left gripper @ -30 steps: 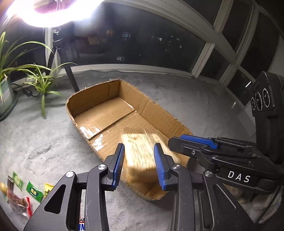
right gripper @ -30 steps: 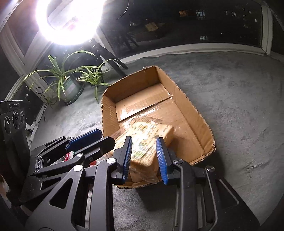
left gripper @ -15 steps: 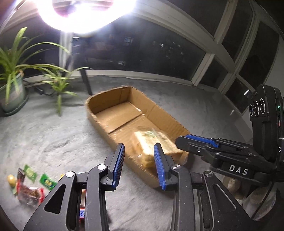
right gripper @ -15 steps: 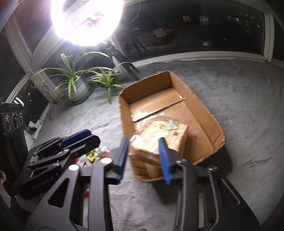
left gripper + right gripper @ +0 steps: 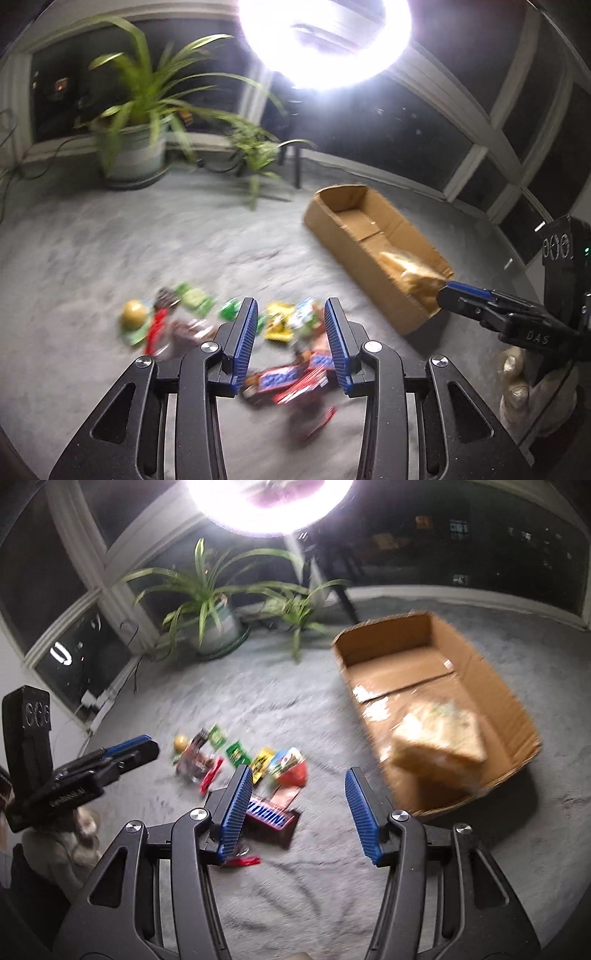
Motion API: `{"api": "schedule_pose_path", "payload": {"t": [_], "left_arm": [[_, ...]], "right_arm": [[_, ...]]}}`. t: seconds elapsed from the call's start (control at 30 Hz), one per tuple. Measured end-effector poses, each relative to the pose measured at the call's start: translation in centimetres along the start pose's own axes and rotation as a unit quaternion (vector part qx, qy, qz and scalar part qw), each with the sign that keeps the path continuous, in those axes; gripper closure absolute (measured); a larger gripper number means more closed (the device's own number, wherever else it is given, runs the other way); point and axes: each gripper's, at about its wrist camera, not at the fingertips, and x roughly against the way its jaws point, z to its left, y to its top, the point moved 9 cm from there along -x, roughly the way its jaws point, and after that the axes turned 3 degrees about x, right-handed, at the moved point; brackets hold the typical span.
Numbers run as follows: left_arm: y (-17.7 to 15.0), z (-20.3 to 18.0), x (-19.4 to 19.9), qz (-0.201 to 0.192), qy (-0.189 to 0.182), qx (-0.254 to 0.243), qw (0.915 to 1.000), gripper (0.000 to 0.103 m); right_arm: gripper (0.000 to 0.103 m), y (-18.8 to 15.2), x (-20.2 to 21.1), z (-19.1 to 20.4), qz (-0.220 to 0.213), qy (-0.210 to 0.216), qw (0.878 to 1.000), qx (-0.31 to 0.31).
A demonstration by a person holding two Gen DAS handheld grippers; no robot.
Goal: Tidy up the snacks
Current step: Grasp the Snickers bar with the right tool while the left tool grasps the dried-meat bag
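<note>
Right wrist view puts the wrapped pack of biscuits [image 5: 439, 738] at the near end of the cardboard box [image 5: 491, 679], lying tilted on the box floor, clear of both tools. A second ago it sat between our right gripper's [image 5: 299, 808] jaws, low over that same end; now those jaws have just been opening and stand released with nothing between them, so we read that pack as delivered. The left gripper [image 5: 291, 345] has also swung off the box: its jaws have just eased a little wider and are empty, hanging above the loose snacks [image 5: 280, 325].

That heap is what remains. It lies on the carpet [image 5: 288, 893] to the left of the box and well apart from it: small green and yellow sachets, a round golden sweet [image 5: 133, 313], red wrappers, and a blue-labelled chocolate bar [image 5: 277, 378] nearest to us. Motion blur keeps us from counting them. Our judgement is that one large item is stowed and the small ones are next, with the chocolate bar the handiest to the left gripper.

Further out, the grey carpet runs to a low sill under dark windows. A potted plant [image 5: 133, 147] and a smaller one beside it stand at the far edge, and a ring light [image 5: 269, 502] on a stand glares overhead.
</note>
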Motion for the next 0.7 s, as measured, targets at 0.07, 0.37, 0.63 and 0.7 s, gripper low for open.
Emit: {"api": "schedule_pose_path", "payload": {"t": [0.07, 0.37, 0.63, 0.7], "left_arm": [[-0.8, 1.1, 0.5, 0.006, 0.004, 0.010, 0.9999, 0.061], [-7.2, 0.6, 0.1, 0.056, -0.011, 0.040, 0.9976, 0.061], [-10.6, -1.4, -2.2, 0.081, 0.002, 0.053, 0.9953, 0.061], [-11.0, -1.6, -2.9, 0.083, 0.008, 0.059, 0.9948, 0.061]], "right_arm": [[0.048, -0.8, -1.2, 0.8, 0.016, 0.008, 1.000, 0.008], [0.048, -3.8, -5.6, 3.3, 0.088, 0.021, 0.990, 0.105], [0.048, -5.1, -7.7, 4.4, 0.140, 0.034, 0.966, 0.213], [0.048, -5.2, -8.3, 4.5, 0.150, 0.033, 0.959, 0.237]]}}
